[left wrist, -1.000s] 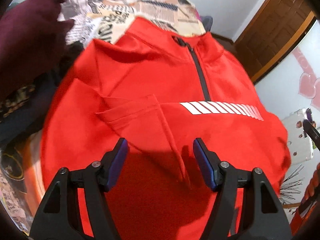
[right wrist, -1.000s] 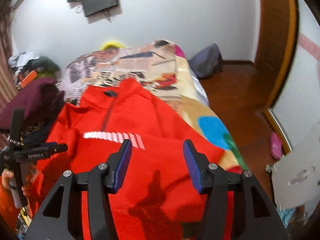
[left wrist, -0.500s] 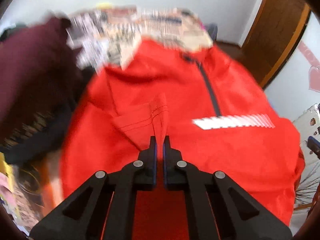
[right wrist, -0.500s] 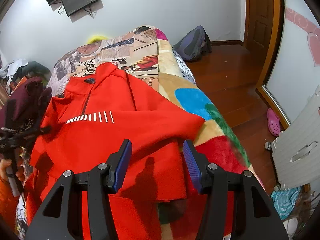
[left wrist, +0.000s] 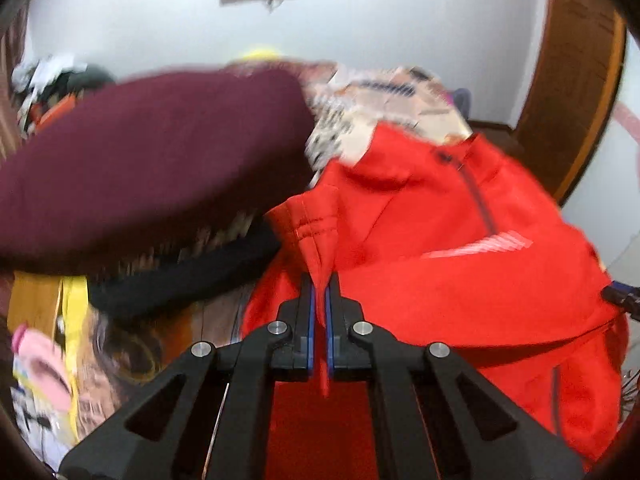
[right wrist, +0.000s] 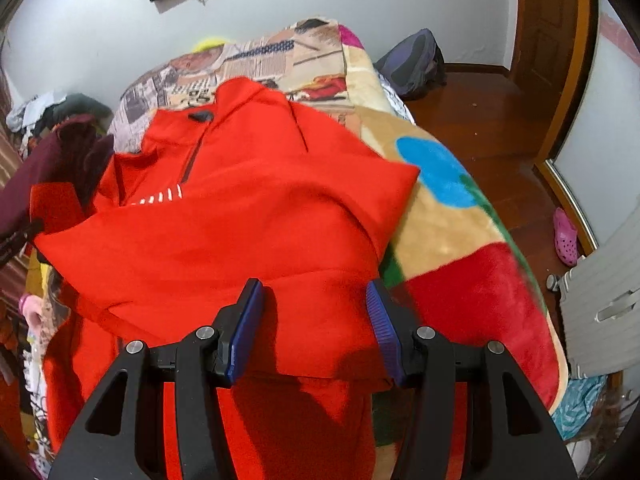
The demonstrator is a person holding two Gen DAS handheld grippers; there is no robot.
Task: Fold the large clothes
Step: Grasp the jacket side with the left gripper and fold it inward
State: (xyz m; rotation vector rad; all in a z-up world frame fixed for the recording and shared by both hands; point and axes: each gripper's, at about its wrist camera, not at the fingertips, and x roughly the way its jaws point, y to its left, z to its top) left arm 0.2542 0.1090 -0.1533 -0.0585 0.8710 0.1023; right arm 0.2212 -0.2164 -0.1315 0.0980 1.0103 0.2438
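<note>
A red zip-neck sweatshirt (left wrist: 460, 220) with a white striped chest mark lies face up on the bed. My left gripper (left wrist: 319, 288) is shut on its left sleeve cuff (left wrist: 316, 224) and holds the cuff lifted at the garment's left side. In the right wrist view the sweatshirt (right wrist: 240, 220) shows its right sleeve folded across the body. My right gripper (right wrist: 316, 300) is open and empty, just above the folded fabric near the hem.
A maroon garment (left wrist: 140, 160) is piled on dark clothes at the left. The patterned blanket (right wrist: 460, 220) covers the bed, whose right edge drops to a wooden floor (right wrist: 500, 112). A dark backpack (right wrist: 416, 60) and a pink shoe (right wrist: 566, 236) lie on the floor.
My left gripper closed on the sleeve cuff and has carried it up and to the left. The right sleeve now lies folded across the body; my right gripper stayed open.
</note>
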